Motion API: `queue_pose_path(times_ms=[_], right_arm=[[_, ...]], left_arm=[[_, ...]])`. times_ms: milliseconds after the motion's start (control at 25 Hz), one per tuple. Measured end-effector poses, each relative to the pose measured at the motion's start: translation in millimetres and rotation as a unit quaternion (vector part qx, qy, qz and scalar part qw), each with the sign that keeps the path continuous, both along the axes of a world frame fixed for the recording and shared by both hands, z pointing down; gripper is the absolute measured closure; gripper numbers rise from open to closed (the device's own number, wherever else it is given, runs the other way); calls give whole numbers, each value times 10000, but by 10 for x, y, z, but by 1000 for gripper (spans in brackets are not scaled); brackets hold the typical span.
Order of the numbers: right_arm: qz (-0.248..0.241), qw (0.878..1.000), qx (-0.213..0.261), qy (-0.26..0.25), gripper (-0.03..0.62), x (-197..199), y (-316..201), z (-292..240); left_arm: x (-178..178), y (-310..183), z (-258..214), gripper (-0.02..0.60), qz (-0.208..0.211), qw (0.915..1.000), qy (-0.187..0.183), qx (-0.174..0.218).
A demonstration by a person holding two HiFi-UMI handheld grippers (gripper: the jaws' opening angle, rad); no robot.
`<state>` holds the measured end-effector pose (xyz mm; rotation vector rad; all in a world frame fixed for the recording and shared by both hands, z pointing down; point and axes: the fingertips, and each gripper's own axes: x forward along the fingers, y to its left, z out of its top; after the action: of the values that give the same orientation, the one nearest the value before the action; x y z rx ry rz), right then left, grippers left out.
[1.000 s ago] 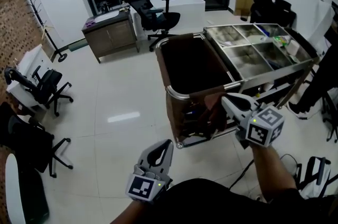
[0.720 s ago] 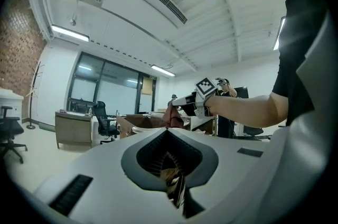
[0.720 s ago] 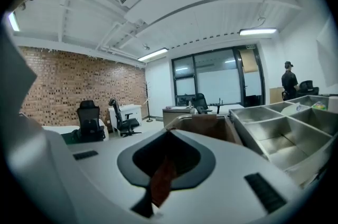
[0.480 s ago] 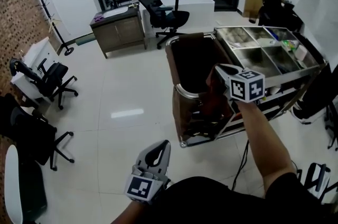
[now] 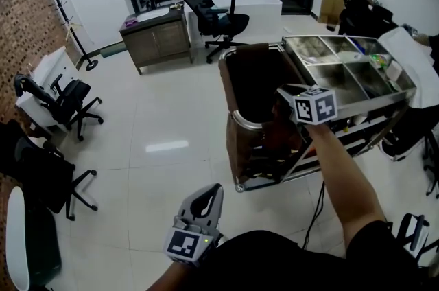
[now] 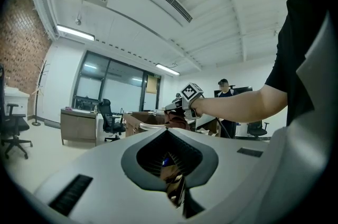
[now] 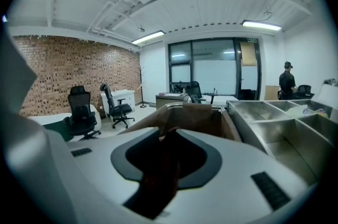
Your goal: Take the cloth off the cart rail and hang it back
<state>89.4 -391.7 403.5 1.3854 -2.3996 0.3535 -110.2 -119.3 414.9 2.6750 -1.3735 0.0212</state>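
Right claw (image 7: 170, 136), its jaws just opening, loosely straddles the dark brown cloth (image 7: 160, 177). The cloth drapes over the cart's near rail (image 5: 241, 121), its long axis hanging downward. Left claw (image 6: 168, 132) is clenched, empty, well apart.

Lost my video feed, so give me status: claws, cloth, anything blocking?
Right claw at the cart rail, jaws just opened, dark cloth between them. Left claw shut, low by the body. Nothing seen blocking.
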Motion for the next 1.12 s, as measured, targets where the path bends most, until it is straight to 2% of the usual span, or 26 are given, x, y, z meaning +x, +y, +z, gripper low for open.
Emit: queue_pose_path(times_ms=[200,600,680,720,880,1120], right_arm=[[-185,9997,-136,67,450,-12,119,70],[-252,9996,49,-93,451,77,414,-9],[-334,9989,161,-291,454,46,517,-95],[-396,9978,239,-465,495,23,580,-161],[-523,9895,619,-1198,588,-24,904,-480],[-594,9767,1215,-1668,589,4,1660,-786]], left_arm=[[48,-11,15,583,63,10000,14,-29],[181,-10,-8,583,244,9997,55,6],[220,-9,-7,583,288,9996,60,-1],[242,-8,-9,583,320,9995,56,3],[349,4,4,583,469,9989,33,-9],[566,48,34,583,735,9973,-18,-71]])
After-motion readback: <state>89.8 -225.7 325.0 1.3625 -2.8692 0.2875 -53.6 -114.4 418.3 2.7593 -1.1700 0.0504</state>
